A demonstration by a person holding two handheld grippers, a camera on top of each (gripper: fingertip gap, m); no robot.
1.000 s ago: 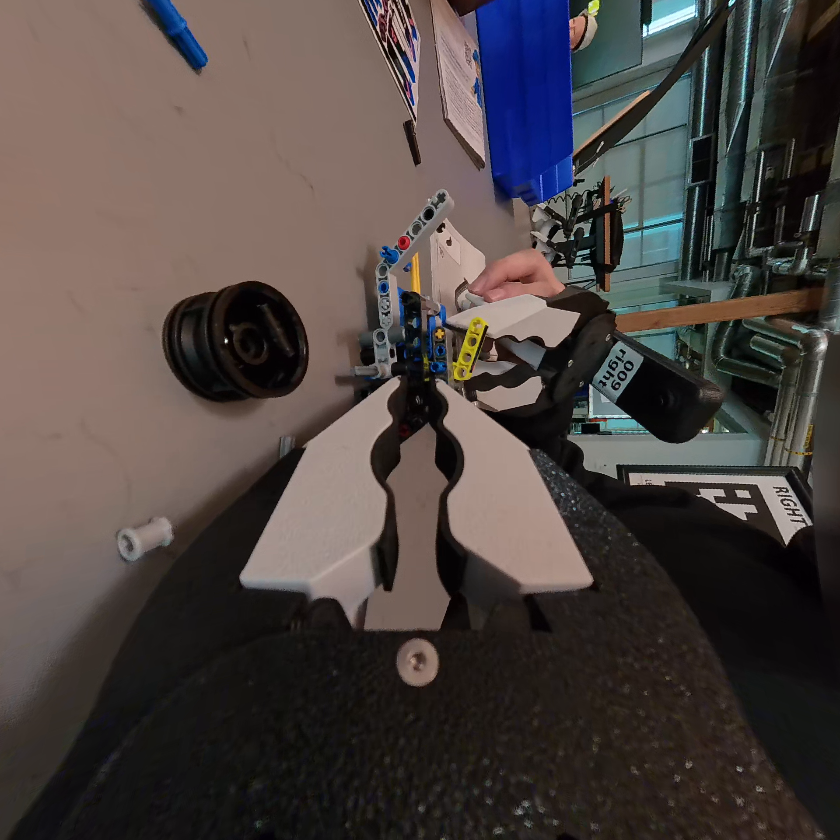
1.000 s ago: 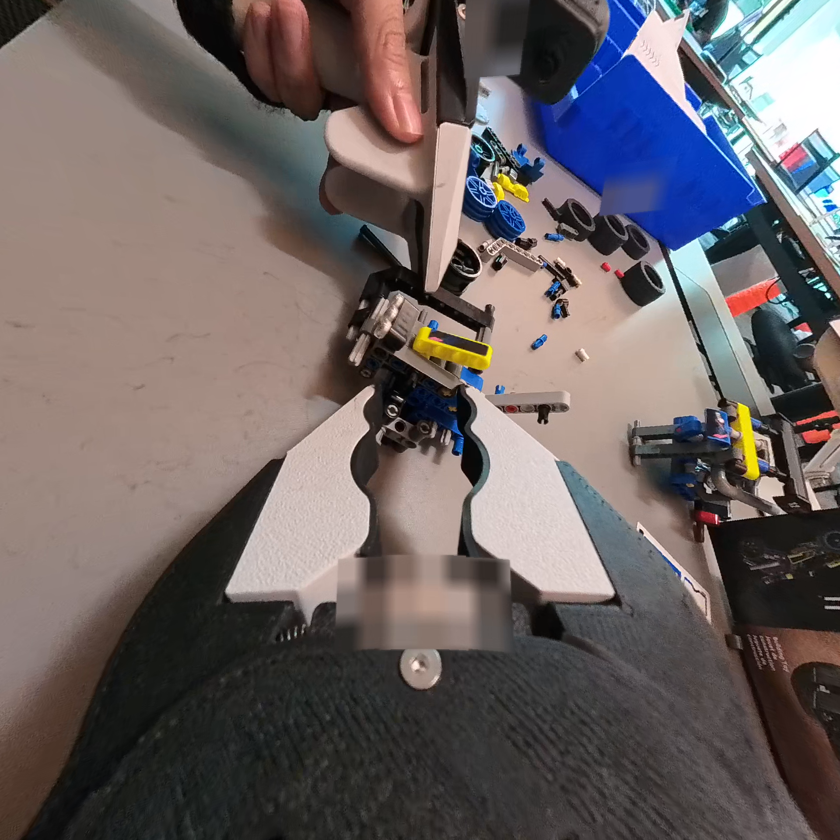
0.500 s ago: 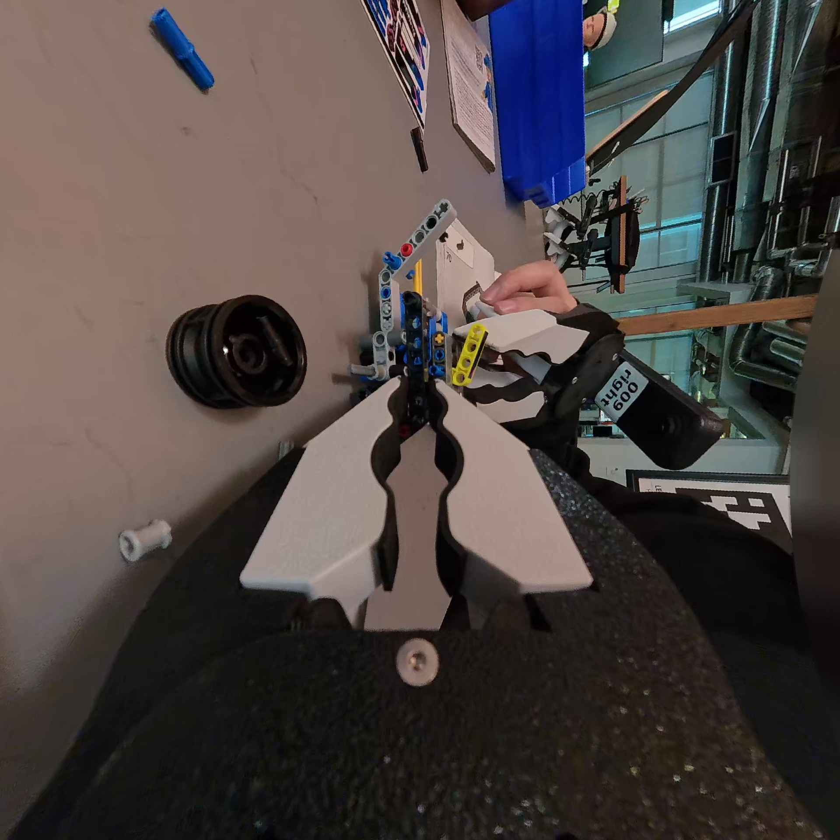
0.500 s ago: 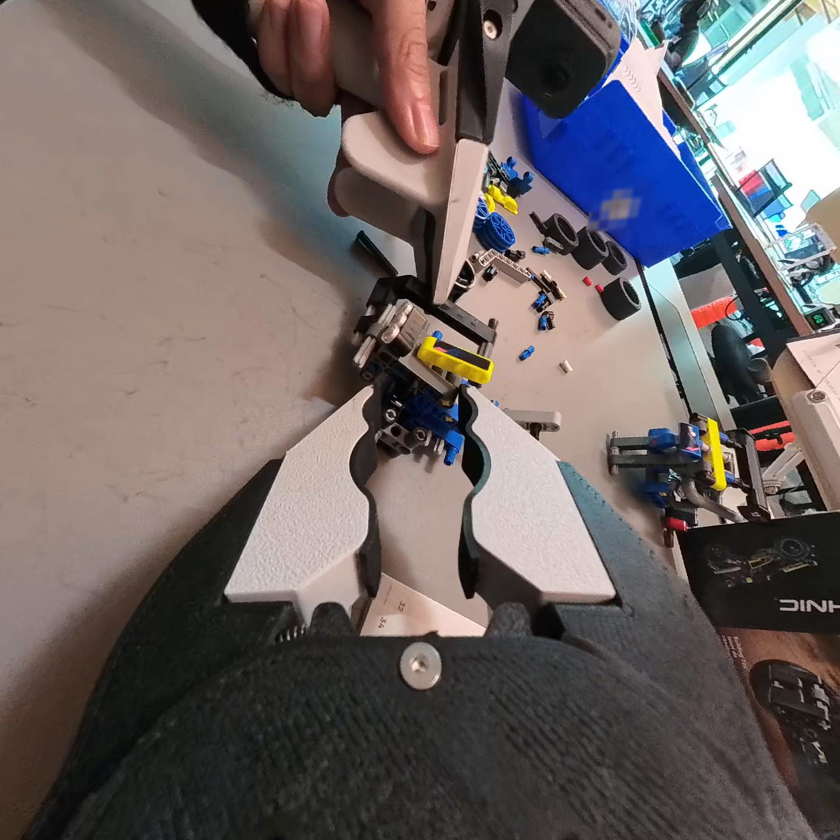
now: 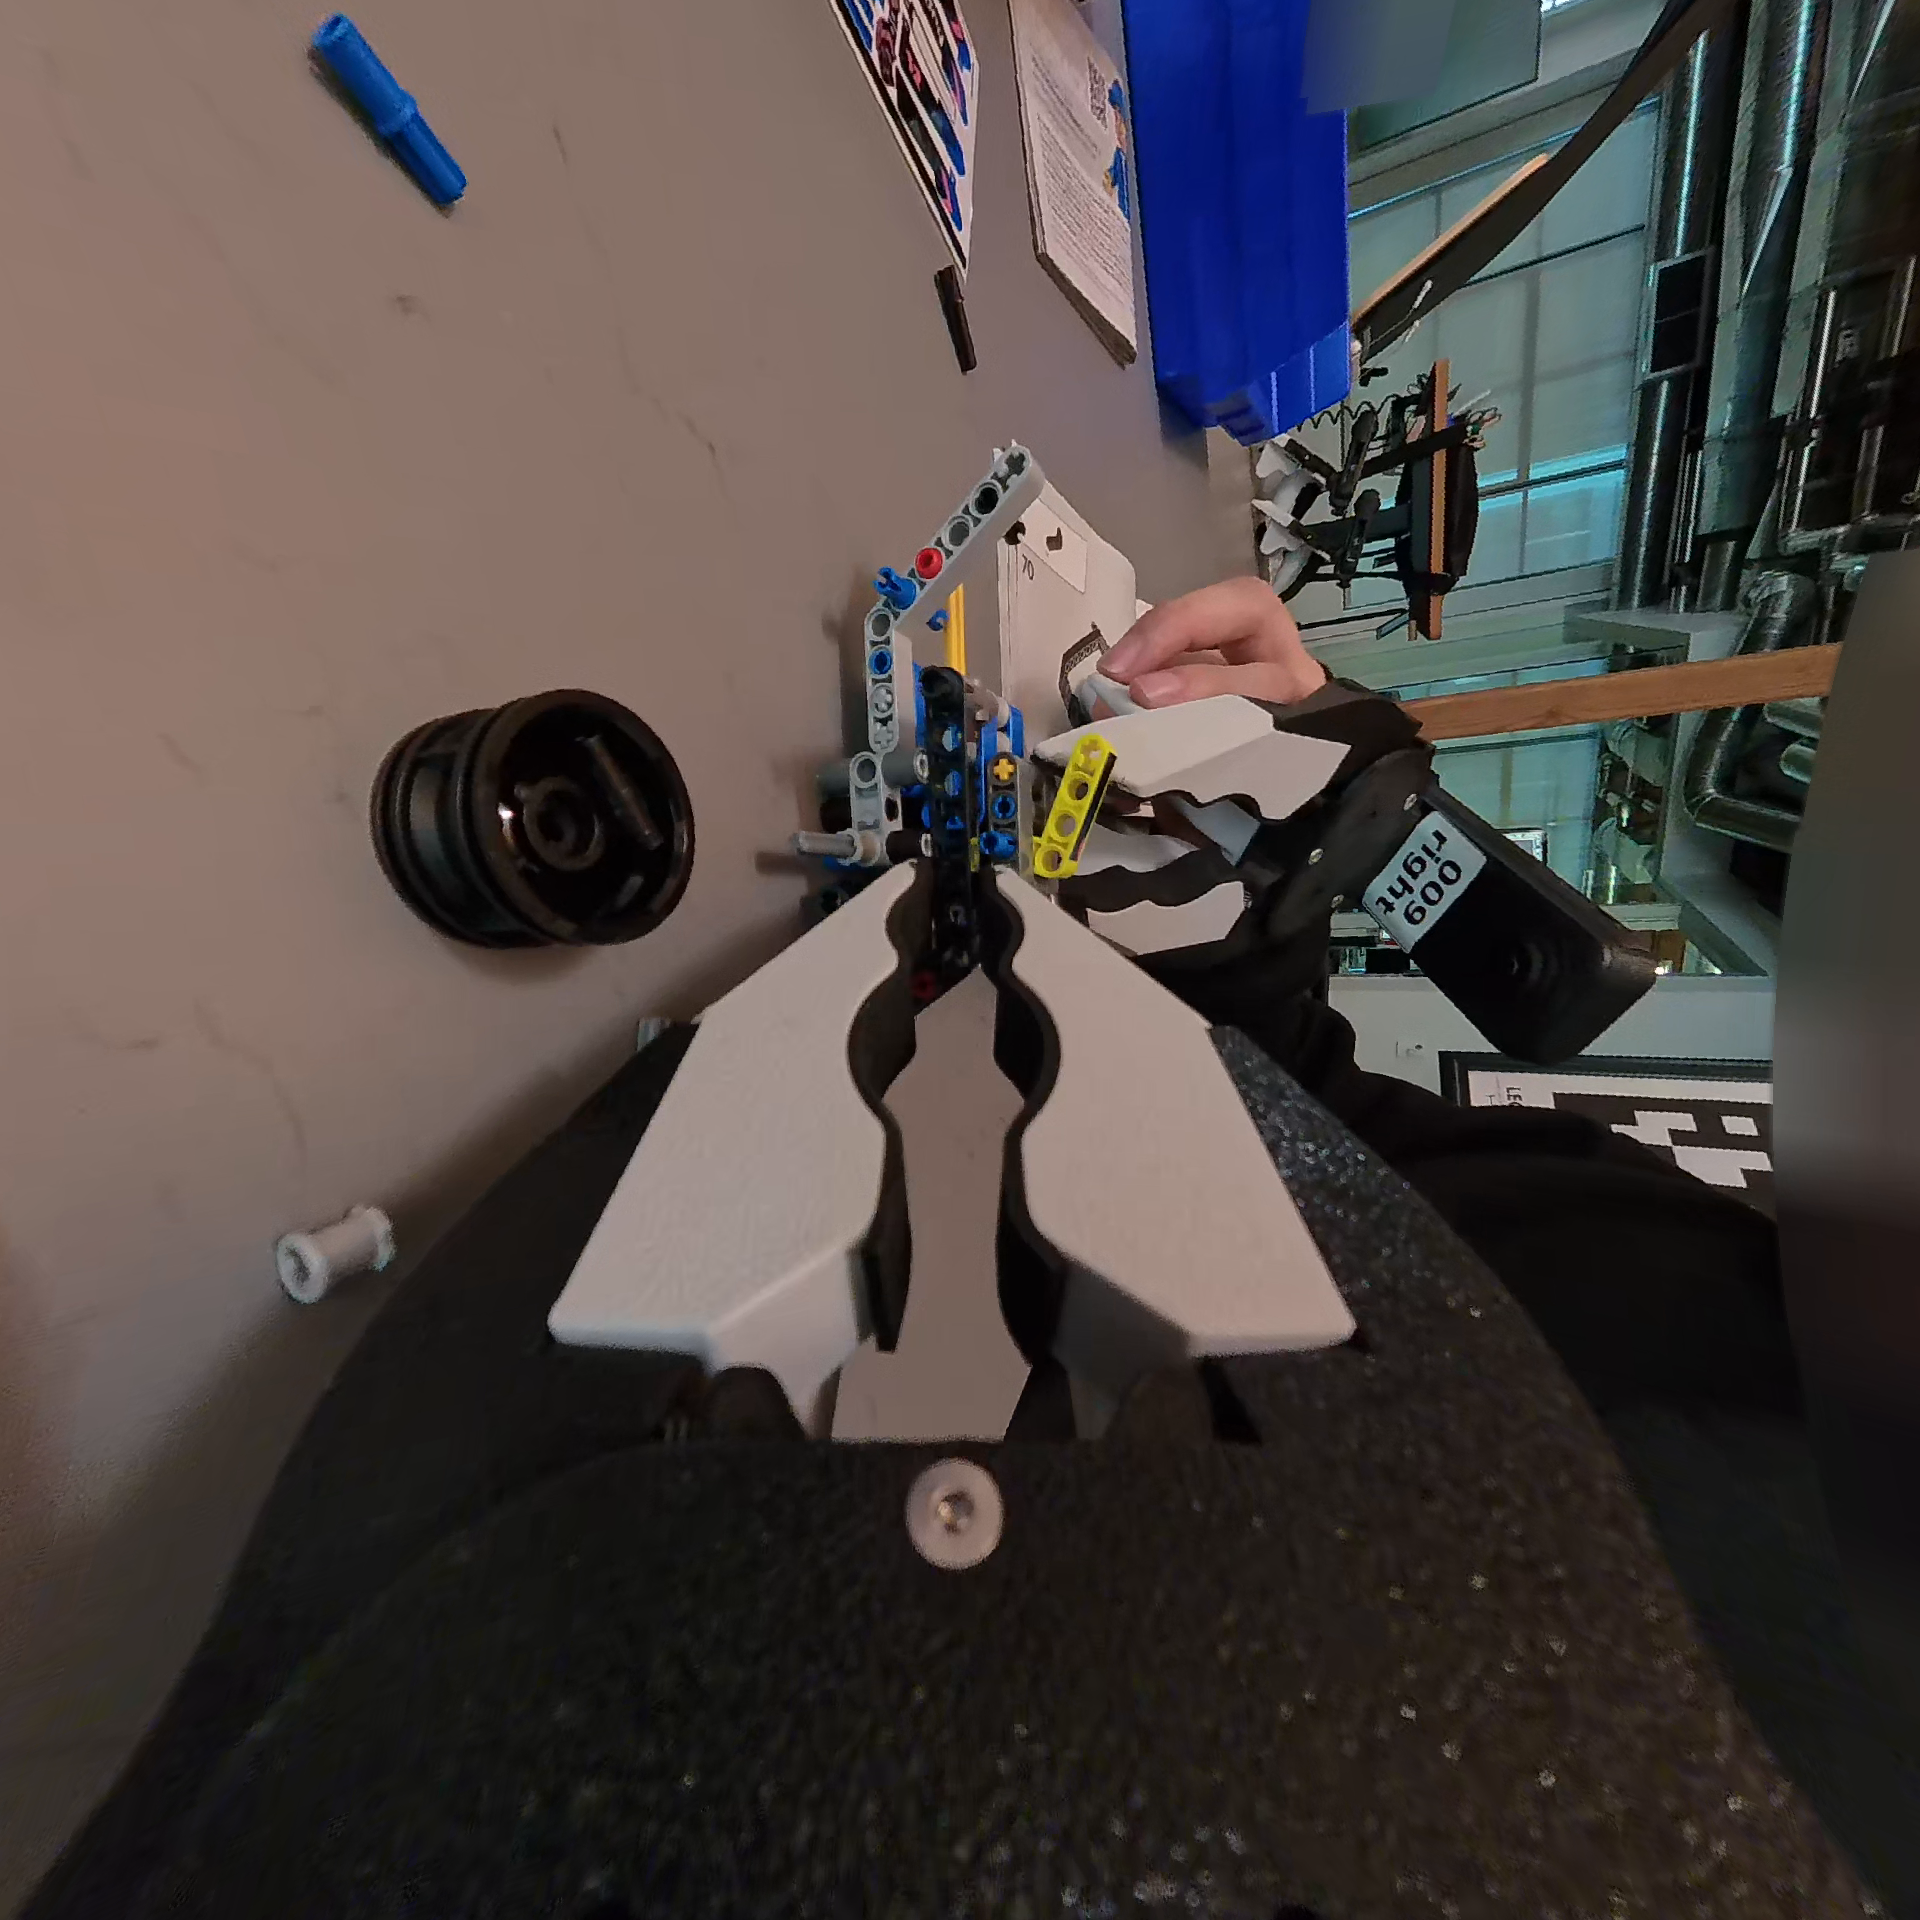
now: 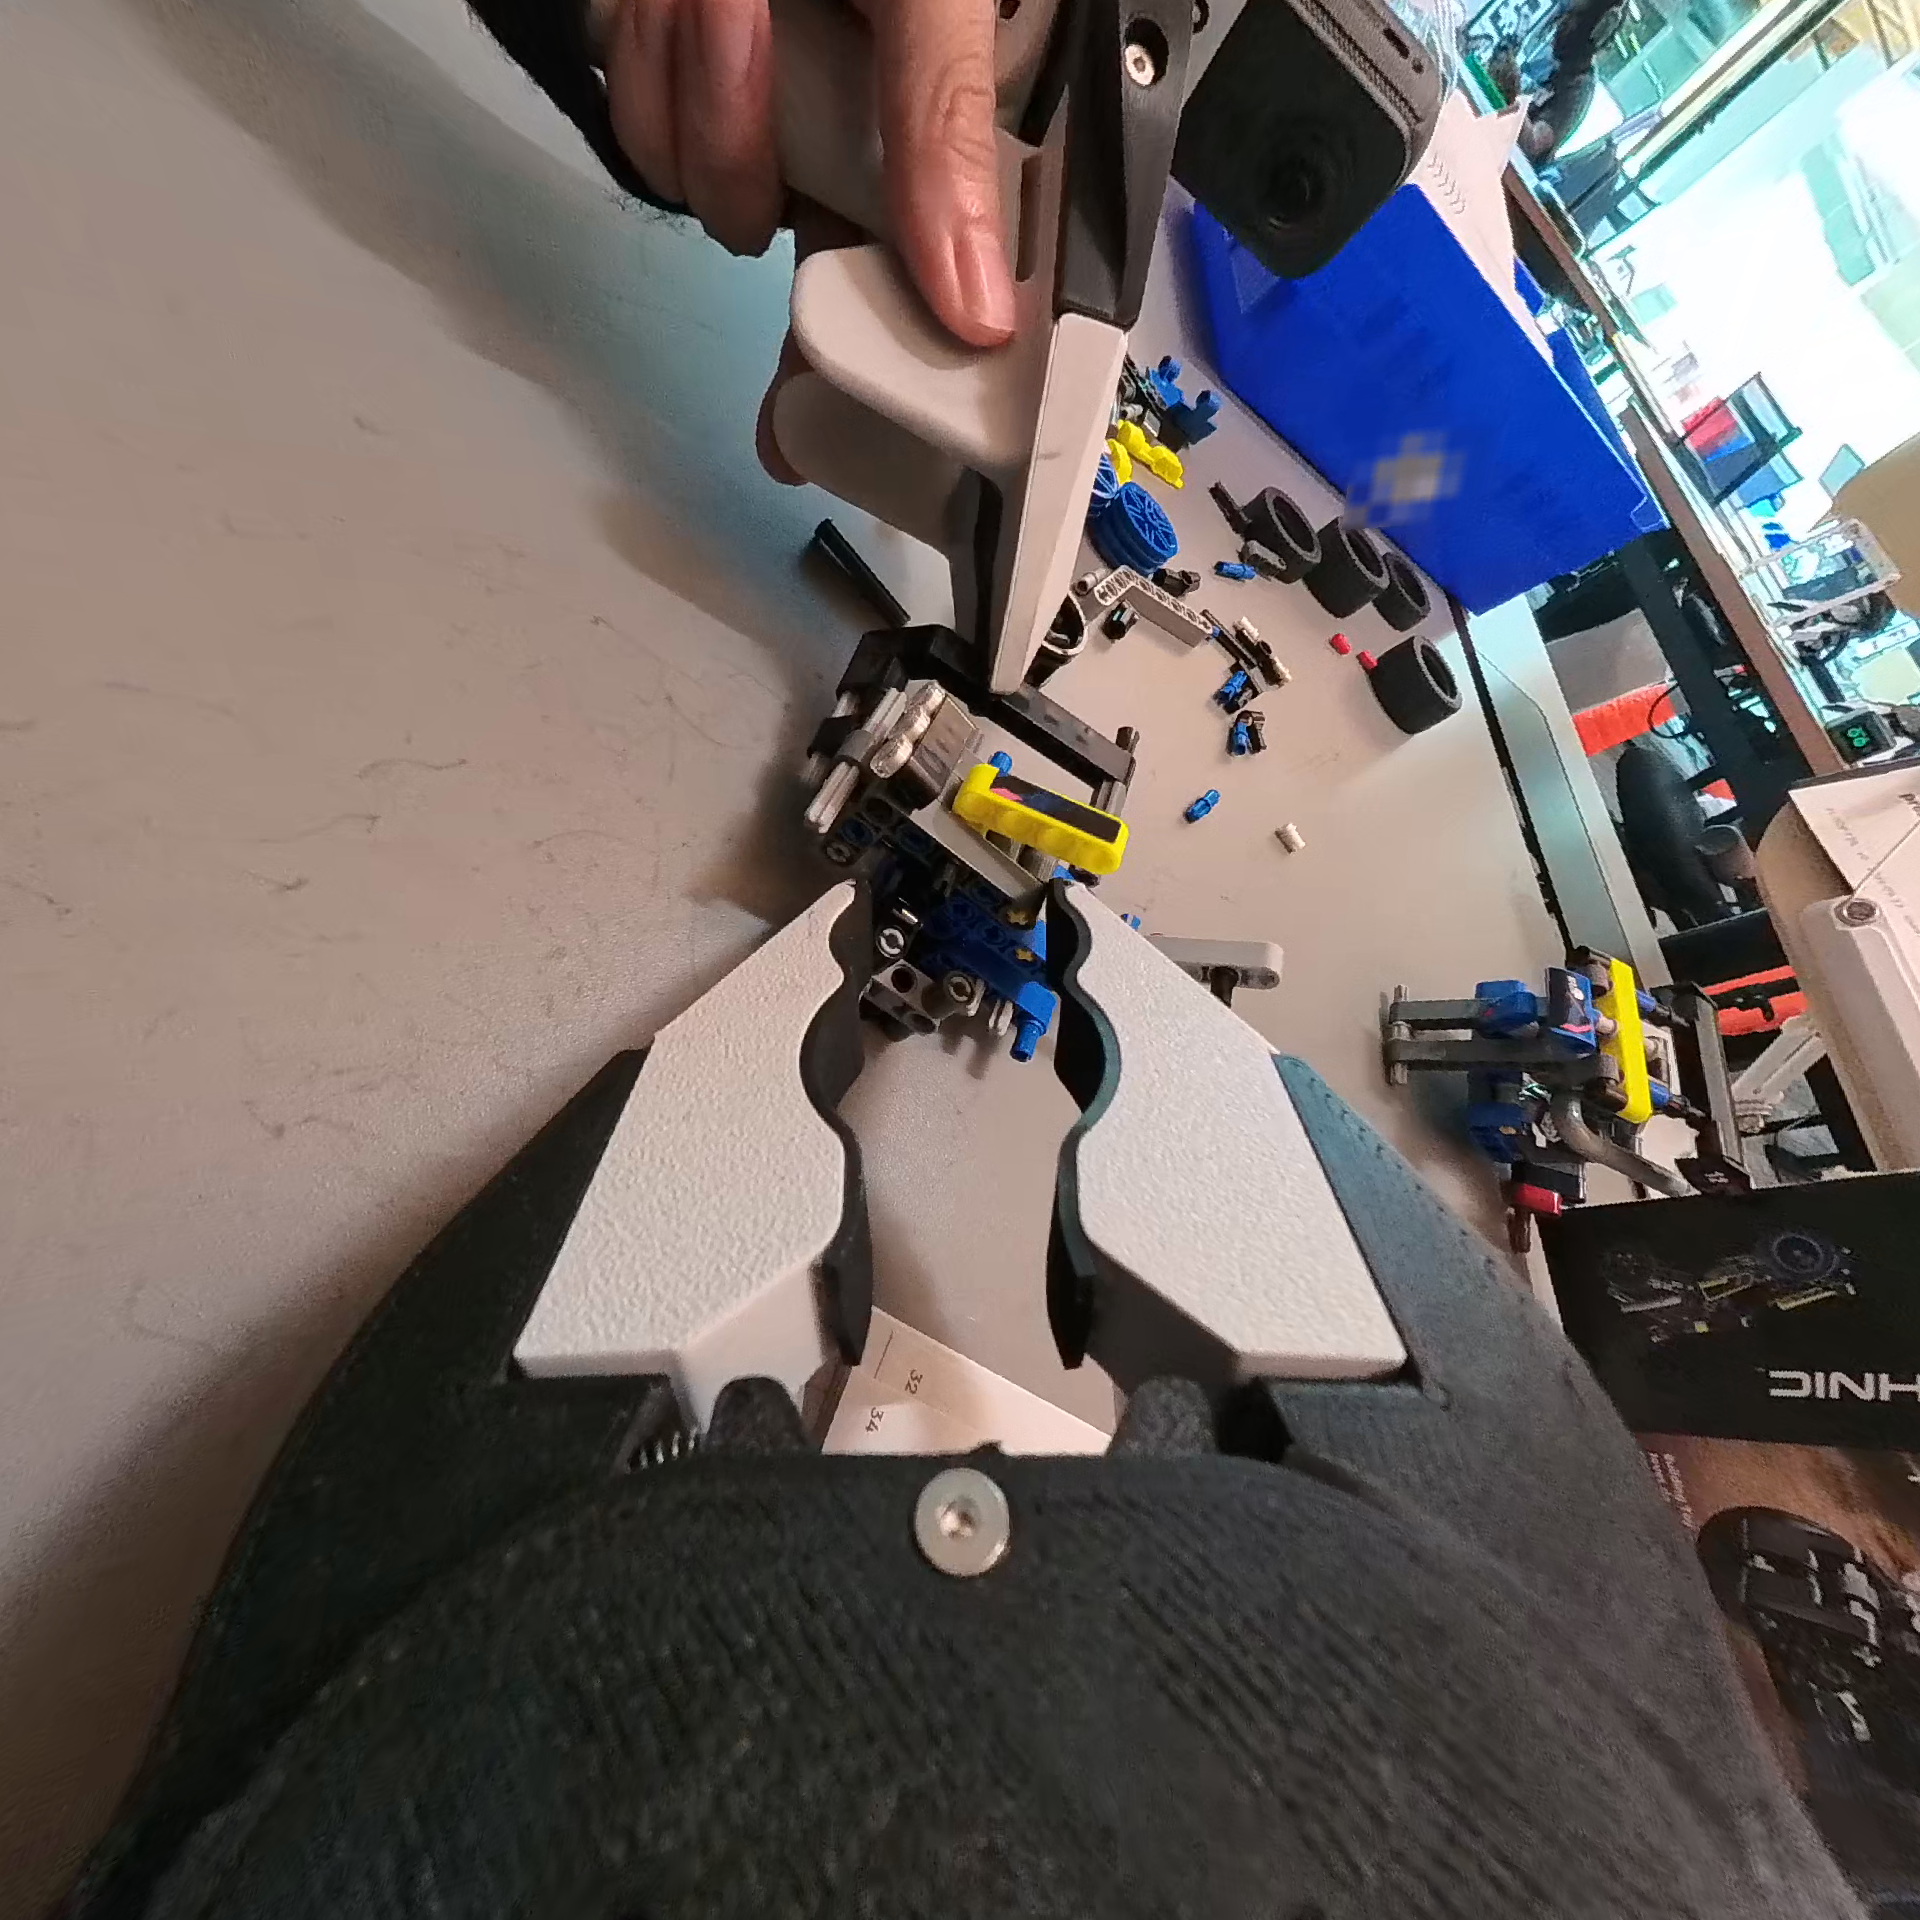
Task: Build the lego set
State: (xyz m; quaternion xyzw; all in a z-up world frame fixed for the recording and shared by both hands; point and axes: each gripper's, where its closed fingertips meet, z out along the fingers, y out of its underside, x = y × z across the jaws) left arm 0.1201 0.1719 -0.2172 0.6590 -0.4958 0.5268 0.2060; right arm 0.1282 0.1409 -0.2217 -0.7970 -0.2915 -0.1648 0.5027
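Observation:
A small brick assembly (image 6: 966, 831) of black, blue and grey beams with a yellow beam (image 6: 1039, 821) on top sits at the grey table (image 6: 312, 727). My right gripper (image 6: 951, 914) is shut on its near blue and black end, with both pads pressing on it. My left gripper (image 5: 956, 914) is shut on the assembly's thin black beam (image 5: 948, 790). In the right wrist view the left gripper's fingers (image 6: 1039, 520) come down from above onto the black frame. In the left wrist view the right gripper's fingers (image 5: 1195, 743) reach in from the right beside the yellow beam (image 5: 1075, 821).
A black wheel hub (image 5: 530, 821), a blue pin (image 5: 390, 125) and a white bush (image 5: 332, 1252) lie on the table. A blue bin (image 6: 1403, 395), black tyres (image 6: 1351, 566), blue wheels (image 6: 1132, 520), a second assembly (image 6: 1538, 1049) and a dark booklet (image 6: 1745, 1299) lie to the right. Across from one pair of fingers to the other is roughly 4 cm.
Both grippers keep their hold on the assembly. The two views have shifted and tilted slightly, so the held assembly has moved a little with them.

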